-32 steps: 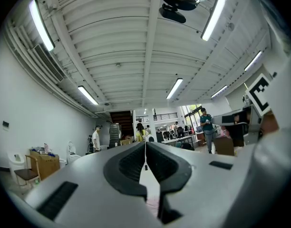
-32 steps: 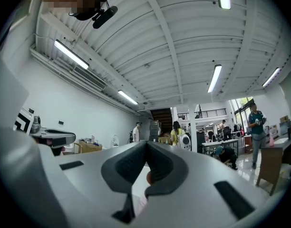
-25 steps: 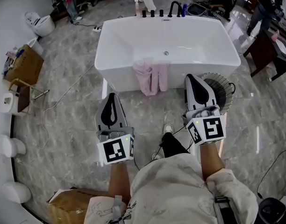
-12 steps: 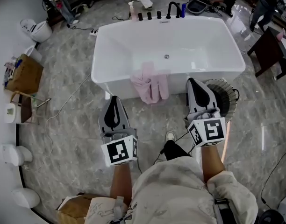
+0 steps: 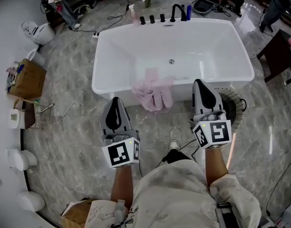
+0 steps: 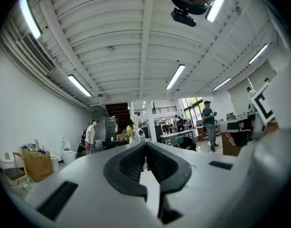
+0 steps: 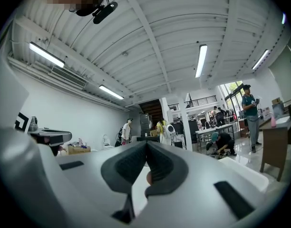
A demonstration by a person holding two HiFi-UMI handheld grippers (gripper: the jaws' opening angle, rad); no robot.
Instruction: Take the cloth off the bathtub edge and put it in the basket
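Head view: cloth [image 5: 153, 93] lies beyond left gripper [image 5: 115, 101].

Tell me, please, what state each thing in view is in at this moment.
Bathtub: no water visible inside.
Cloth: draped over the tub's near edge, not yet taken.
Left gripper: jaws shut, nothing between them.
Right gripper: jaws shut, nothing between them.
Basket: upright on the floor by the tub's right corner, partly hidden; contents not clear.
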